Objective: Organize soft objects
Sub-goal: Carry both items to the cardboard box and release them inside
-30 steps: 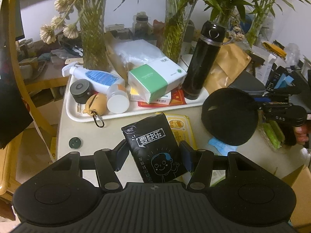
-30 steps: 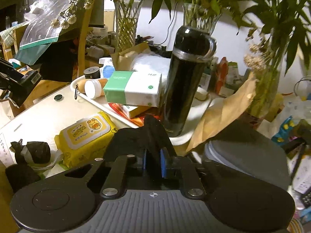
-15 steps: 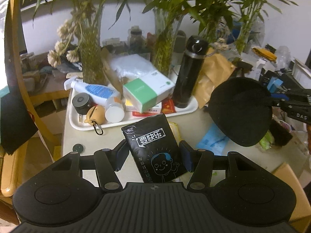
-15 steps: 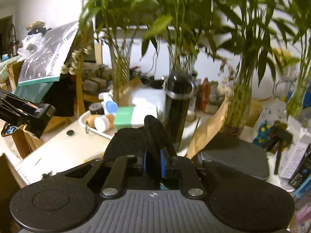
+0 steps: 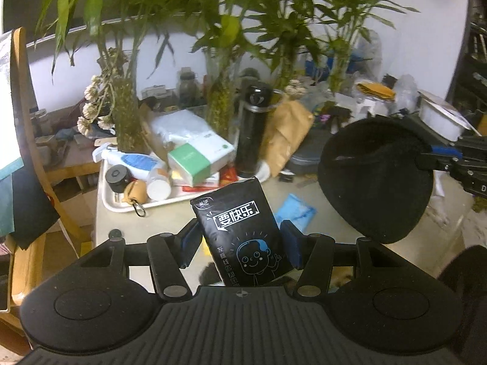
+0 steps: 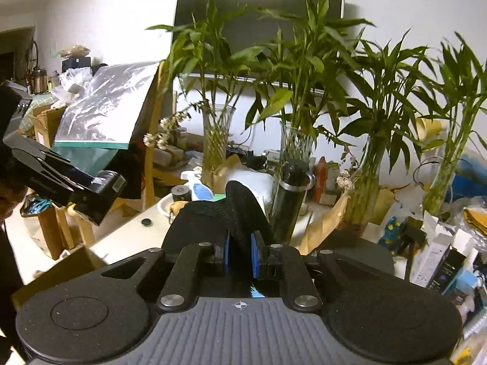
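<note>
The left gripper pinches a black packet between its two blue pads, one pad on each side. The packet is flat and smooth, like shiny plastic, with white letters and a drawn smiling face on the front. It stands up tall, its long side pointing up and away from the gripper, and it leans a little to the left. It is held in the air above the pale table.

The right gripper has its jaws pressed nearly together on a black hat. The hat looks soft and fuzzy, like knit cloth. In the left wrist view the hat hangs as a big round shape from the right gripper, off to the right, above the table.

Down on the table lies a blue crumpled piece. Behind it sits a white tray with rounded corners. On the tray are a green and white box, a white spray bottle on its side and a tall black flask, smooth and round, standing up. A brown paper bag leans beside the flask. Farthest back stand glass vases with green leafy plants.
</note>
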A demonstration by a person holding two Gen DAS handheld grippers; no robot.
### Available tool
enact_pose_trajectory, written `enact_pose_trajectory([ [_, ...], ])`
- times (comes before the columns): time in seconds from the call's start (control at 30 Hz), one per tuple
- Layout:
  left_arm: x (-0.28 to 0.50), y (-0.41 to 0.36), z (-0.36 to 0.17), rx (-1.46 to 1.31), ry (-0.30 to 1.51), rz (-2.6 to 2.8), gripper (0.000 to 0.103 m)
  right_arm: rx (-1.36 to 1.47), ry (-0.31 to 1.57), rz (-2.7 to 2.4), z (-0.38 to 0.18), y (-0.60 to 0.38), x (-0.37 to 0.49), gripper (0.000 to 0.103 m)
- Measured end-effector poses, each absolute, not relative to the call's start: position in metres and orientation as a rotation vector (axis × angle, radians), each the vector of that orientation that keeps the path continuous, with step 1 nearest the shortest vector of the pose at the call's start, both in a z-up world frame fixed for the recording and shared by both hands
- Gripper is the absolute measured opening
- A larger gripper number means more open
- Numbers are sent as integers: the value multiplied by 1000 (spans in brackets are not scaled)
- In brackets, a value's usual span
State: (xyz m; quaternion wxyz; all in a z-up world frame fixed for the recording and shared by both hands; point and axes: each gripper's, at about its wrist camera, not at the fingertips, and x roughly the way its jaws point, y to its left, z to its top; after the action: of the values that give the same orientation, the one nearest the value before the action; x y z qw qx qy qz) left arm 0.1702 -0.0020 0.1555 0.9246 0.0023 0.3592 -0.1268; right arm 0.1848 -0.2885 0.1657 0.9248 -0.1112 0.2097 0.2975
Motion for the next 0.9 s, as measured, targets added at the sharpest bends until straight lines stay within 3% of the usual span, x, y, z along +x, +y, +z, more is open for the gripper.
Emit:
enact_pose_trajectory([
  [0.67, 118, -19, 112, -14, 893, -304, 58, -219, 450, 643, 166, -292, 100, 16],
  [0.8, 107, -16, 109, -35, 878, -329, 76, -215, 458, 650, 162, -291, 94, 16],
  [0.9, 97, -13, 107, -40, 869, -317, 77, -220, 463, 655, 159, -289, 90, 16],
])
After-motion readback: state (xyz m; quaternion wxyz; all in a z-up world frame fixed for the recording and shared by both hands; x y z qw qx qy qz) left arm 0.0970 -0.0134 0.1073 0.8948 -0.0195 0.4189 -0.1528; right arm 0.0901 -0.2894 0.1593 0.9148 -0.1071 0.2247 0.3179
